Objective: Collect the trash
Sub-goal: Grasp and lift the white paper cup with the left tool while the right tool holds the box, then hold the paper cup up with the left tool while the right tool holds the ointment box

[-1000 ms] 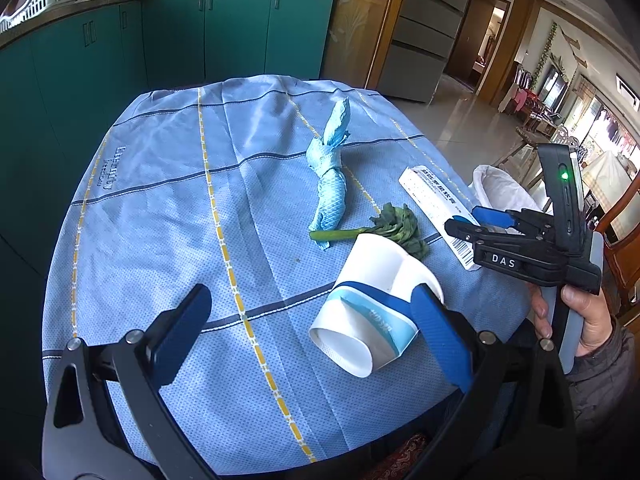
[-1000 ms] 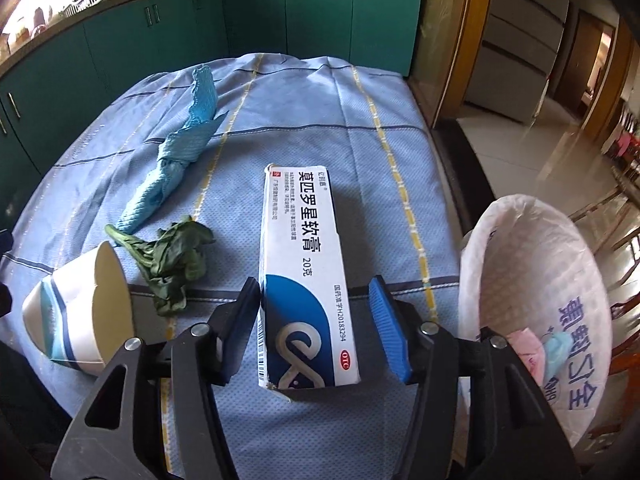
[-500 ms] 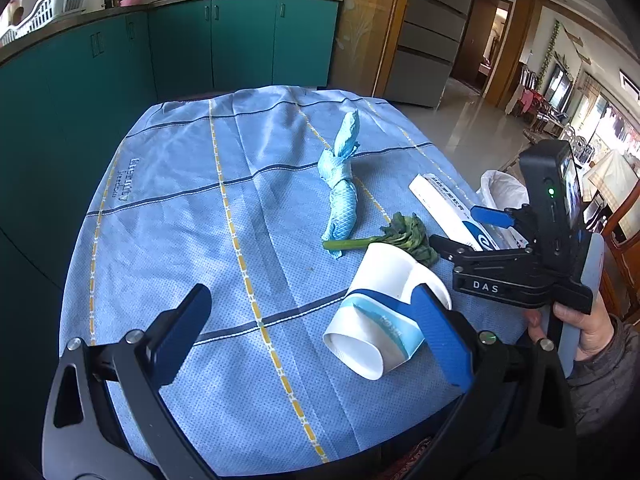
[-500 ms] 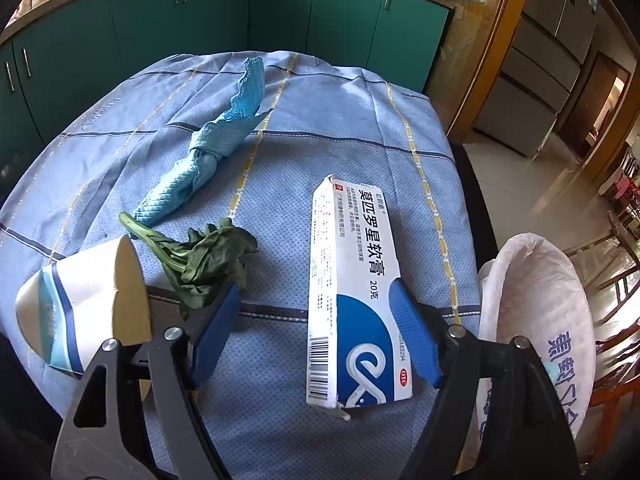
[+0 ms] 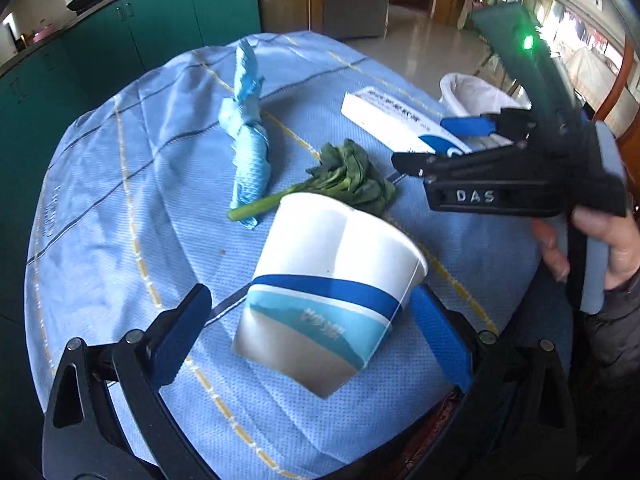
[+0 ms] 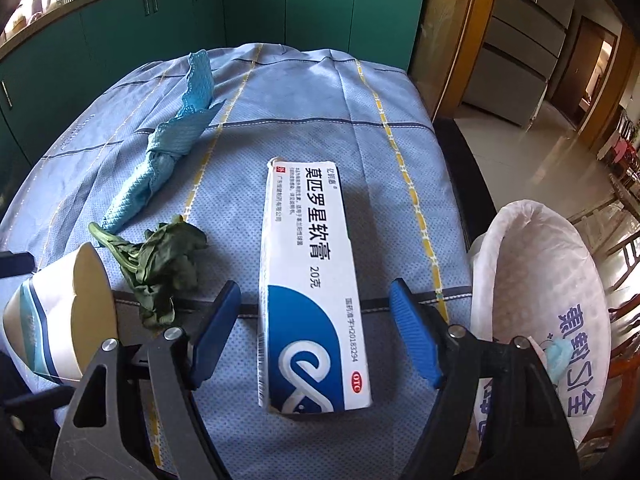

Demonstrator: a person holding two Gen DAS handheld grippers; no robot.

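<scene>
Little has been collected: paper cup (image 5: 332, 300), ointment box (image 6: 312, 292), wilted greens (image 6: 164, 264) and knotted blue cloth (image 5: 248, 152) lie on the table, straddled but ungripped by the wide-open left gripper (image 5: 312, 340) and right gripper (image 6: 316, 336), whose jaws have just been opening around the box.

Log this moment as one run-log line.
left gripper: open around paper cup | right gripper: open, just widened, astride box

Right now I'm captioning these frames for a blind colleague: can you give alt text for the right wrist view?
The open right gripper straddles a white-and-blue ointment box lying on a blue tablecloth, its pads clear of it. Left lie a wilted green leaf, a twisted blue rag and a paper cup; right, a lined trash bin.
</scene>
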